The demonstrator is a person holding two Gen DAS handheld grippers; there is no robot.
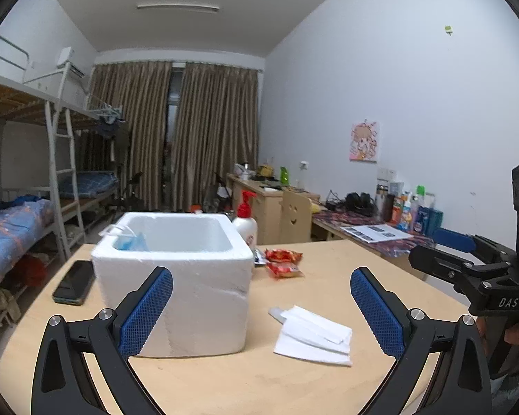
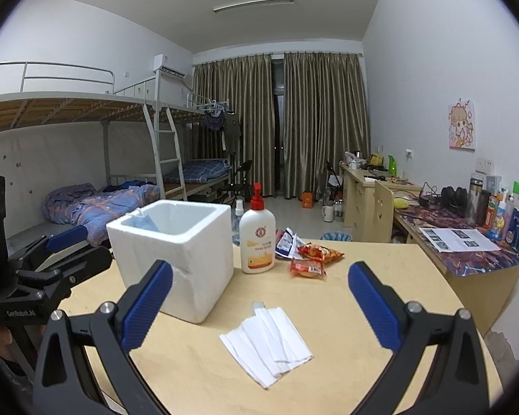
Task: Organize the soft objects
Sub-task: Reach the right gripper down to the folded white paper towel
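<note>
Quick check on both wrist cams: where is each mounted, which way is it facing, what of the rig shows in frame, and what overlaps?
Left wrist: on the left tool, looking forward over the table at the foam box and white tissue; its blue pads spread open, right tool at the right edge.
Right wrist: on the right tool, facing the same way from further right; open pads, left tool at the left edge.
Shared: foam box, tissue, lotion bottle, red snack packets, bunk beds, curtains.
</note>
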